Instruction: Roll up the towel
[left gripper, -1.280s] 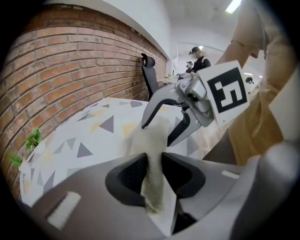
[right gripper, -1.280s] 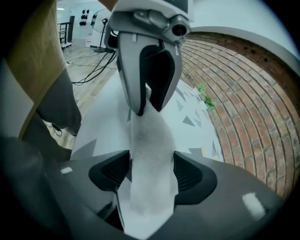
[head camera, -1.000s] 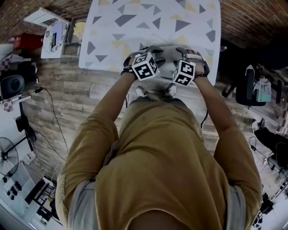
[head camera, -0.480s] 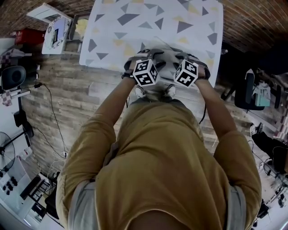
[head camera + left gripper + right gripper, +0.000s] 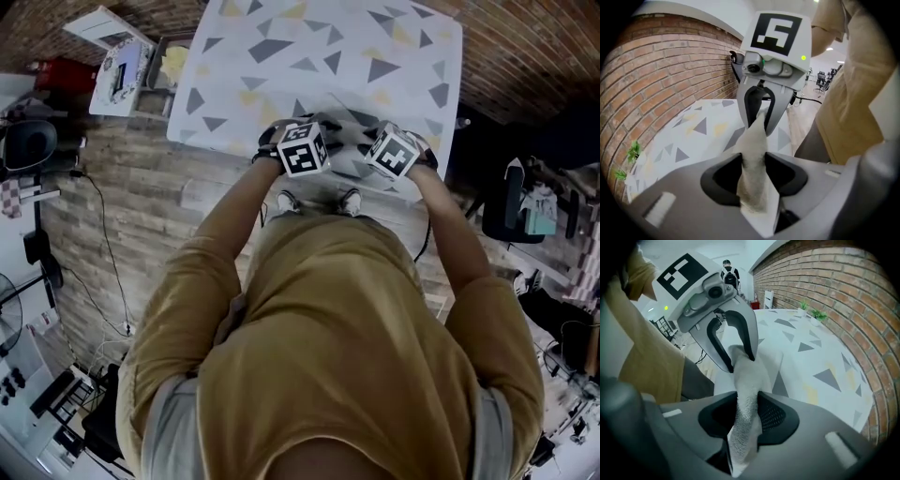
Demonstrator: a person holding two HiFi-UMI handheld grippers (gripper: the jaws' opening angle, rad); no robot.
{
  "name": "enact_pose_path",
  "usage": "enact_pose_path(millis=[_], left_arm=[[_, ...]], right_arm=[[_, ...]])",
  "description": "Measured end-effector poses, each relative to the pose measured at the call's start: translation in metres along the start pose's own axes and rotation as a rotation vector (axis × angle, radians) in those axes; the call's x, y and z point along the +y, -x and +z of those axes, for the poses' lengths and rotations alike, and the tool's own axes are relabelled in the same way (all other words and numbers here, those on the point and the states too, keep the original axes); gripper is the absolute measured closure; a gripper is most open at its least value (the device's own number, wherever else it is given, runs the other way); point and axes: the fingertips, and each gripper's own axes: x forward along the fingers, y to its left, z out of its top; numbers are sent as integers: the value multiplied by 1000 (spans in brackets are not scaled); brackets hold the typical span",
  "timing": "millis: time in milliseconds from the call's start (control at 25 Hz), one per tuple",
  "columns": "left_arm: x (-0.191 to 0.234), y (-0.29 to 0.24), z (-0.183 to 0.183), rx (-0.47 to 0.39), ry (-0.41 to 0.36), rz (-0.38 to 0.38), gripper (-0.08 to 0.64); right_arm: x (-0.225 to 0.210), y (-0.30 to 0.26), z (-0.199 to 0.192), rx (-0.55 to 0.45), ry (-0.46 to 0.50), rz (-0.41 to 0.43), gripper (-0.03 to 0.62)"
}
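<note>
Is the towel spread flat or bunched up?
Bunched: the towel runs as a gathered strip from the left gripper to the right gripper, whose jaws just closed on it.

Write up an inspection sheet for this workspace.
Surface: table with a pale, triangle-patterned top.
Job's things: towel, pale, stretched between the two grippers.
Clutter: small plants at the table's edge by the wall.
Grippers: left gripper shut on the towel; right gripper shut on the towel, its jaws having just been closing with the towel between them.
Cables: cable trailing over the floor at the head view's left.
Surroundings: brick wall, wooden floor.
</note>
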Motion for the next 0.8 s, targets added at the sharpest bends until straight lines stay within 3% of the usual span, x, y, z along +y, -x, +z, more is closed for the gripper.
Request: enact_pose_path(millis=[160,360,520,640,800], left_arm=[[0,7,3,35,-64,-39,328],[9,4,2,42,-88,26,304],[11,-3,-4,76,-131,35,304],[17,-2,-6,56,-50,13,338],[21,-1,-5,52,45,-83,390]], right_arm=[[-11,9,10,-54,-97,30,497],[-16,12,15,-89,-162,84,497],[-18,11,16,-116,-222,134,497],[-20,10,16,-119,-225,144,497],[-24,12,15,-110,-199,127,495]])
